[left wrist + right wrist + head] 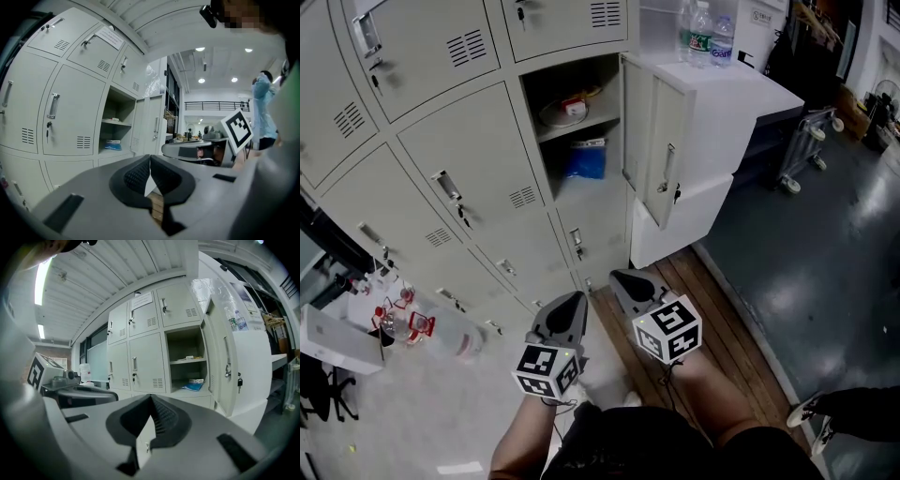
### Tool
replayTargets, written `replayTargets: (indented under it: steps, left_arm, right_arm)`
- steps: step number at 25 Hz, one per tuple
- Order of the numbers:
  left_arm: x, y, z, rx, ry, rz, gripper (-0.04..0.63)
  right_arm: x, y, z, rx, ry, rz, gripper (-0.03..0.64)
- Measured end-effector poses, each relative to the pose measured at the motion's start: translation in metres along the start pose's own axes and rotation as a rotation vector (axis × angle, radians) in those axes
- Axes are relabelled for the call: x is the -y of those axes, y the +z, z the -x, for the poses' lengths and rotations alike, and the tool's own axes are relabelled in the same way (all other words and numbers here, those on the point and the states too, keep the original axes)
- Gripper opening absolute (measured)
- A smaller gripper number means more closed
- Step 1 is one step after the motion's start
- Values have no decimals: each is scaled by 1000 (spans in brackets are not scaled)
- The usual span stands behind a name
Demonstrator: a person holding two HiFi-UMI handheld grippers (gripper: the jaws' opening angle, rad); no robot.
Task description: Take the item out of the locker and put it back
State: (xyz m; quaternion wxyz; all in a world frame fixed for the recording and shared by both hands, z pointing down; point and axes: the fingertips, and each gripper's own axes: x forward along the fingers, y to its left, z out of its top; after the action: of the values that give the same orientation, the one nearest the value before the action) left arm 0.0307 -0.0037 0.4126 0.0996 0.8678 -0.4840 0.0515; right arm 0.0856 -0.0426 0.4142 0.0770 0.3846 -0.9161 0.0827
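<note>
One locker (pixel 581 131) stands with its door (pixel 661 141) swung to the right. On its lower floor lies a blue packet (pixel 584 159), also seen as a blue packet (pixel 193 385) and blue packet (pixel 112 145) in the gripper views. Its upper shelf holds a white dish with small items (pixel 565 110). My left gripper (pixel 572 302) and right gripper (pixel 623 278) hang side by side well below and in front of the locker, both shut with nothing between the jaws. In its own view the left gripper (pixel 150 159) has its jaws together, and so does the right gripper (pixel 151 399).
Closed lockers (pixel 459 178) fill the wall to the left. A white cabinet (pixel 722 112) with water bottles (pixel 701 33) on top stands right of the open door. A large water jug (pixel 441 333) lies on the floor at left. A wooden strip (pixel 712 319) runs underfoot.
</note>
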Motion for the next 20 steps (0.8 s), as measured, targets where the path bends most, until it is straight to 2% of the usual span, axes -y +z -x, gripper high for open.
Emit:
replayTargets:
  steps: [20]
  left_arm:
    - [16,-10,6,14,37,17,6]
  right_arm:
    - [-5,-6,14,-15,46,37,0]
